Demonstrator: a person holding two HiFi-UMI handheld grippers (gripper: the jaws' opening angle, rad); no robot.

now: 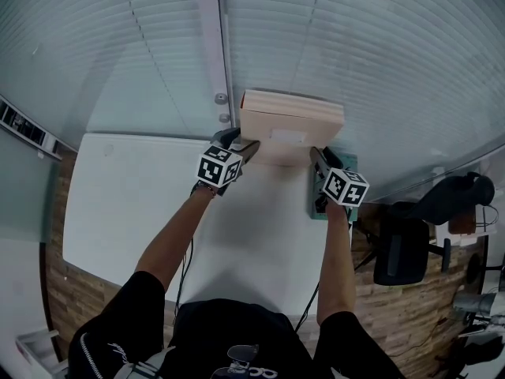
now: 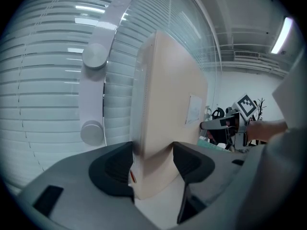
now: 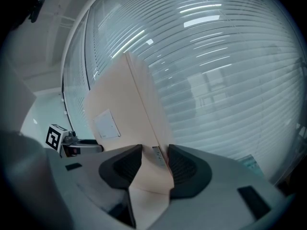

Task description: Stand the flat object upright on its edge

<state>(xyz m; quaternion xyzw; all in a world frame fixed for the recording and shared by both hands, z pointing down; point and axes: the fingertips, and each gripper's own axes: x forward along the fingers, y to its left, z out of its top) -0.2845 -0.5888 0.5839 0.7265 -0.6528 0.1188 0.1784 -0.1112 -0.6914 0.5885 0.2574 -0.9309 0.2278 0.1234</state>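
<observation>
We saw cool, even, rather dim light in head view; white surface [image 1: 118, 212] brightest, floor [image 1: 410, 314] dark. Ceiling tube [image 2: 281, 34] glared in left gripper view; bright streaks reflected on blinds [image 3: 230, 71]. We noted strong fisheye bending, black corners in both gripper views. Near fingers [image 2: 112, 169] looked soft, slightly blurred.
</observation>
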